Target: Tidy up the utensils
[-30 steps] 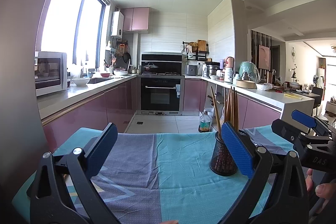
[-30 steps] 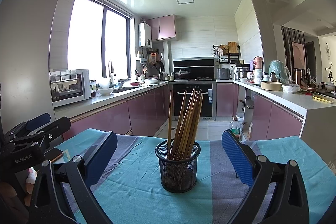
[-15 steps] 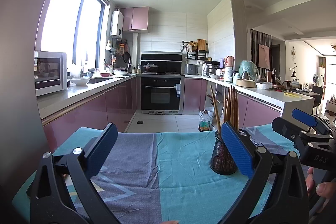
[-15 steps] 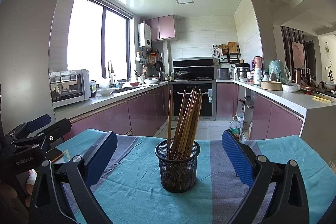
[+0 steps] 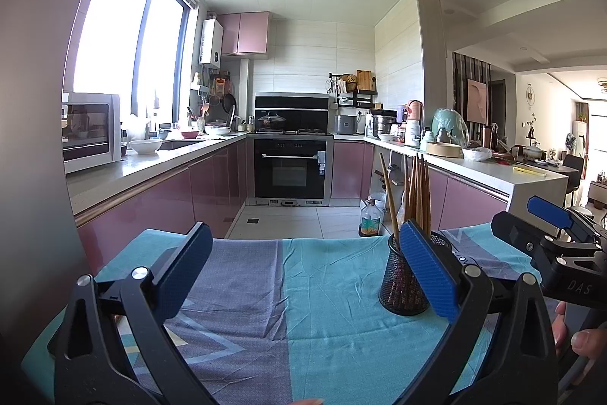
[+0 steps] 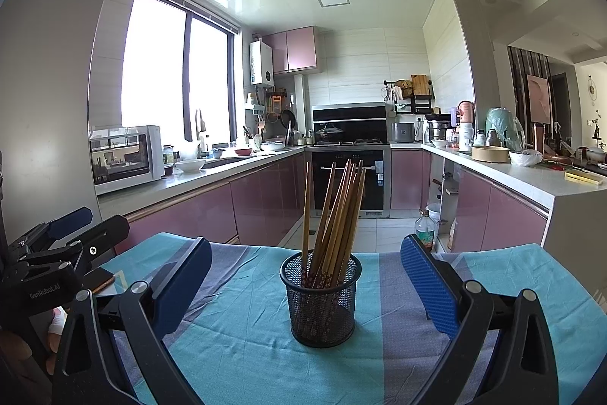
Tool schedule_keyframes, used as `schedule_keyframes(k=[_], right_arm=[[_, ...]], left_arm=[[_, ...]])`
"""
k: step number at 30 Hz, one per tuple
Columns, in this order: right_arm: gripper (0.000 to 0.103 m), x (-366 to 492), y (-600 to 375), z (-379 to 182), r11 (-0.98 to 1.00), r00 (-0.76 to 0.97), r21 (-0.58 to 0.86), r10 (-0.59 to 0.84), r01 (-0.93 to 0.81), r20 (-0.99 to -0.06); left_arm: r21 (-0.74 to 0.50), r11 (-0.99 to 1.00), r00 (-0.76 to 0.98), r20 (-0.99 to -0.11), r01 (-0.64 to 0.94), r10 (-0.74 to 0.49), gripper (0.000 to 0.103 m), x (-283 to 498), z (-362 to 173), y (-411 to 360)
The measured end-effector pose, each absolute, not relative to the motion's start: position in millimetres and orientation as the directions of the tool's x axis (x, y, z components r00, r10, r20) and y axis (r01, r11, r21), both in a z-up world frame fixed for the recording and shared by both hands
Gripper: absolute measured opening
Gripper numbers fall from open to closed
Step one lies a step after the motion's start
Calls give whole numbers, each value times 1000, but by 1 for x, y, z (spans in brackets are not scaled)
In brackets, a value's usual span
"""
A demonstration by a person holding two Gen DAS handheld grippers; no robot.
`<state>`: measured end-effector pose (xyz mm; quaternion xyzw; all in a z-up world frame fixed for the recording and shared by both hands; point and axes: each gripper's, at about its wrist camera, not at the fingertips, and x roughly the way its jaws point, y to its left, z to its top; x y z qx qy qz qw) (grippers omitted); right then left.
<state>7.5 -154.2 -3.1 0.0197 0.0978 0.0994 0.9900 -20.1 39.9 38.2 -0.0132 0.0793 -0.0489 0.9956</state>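
Note:
A black mesh holder stands upright on the table with several brown chopsticks leaning in it. My right gripper is open and empty, with the holder centred between its blue pads, a little beyond them. My left gripper is open and empty over bare cloth. In the left wrist view the holder stands to the right, partly behind the right pad, with its chopsticks above. Each gripper shows in the other's view: right gripper body, left gripper body.
The table carries a teal and purple striped cloth. A phone lies near its left edge. Beyond the table are pink kitchen cabinets, an oven, a microwave and a bottle on the floor.

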Motion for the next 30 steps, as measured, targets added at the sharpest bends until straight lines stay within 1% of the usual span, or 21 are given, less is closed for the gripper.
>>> schedule_keyframes(k=[30], right_arm=[[97,7,-154,-4,979,961,60,201,-193,-190]], left_arm=[[-39,994,981,-165,100,-105,97,-20,33,40]])
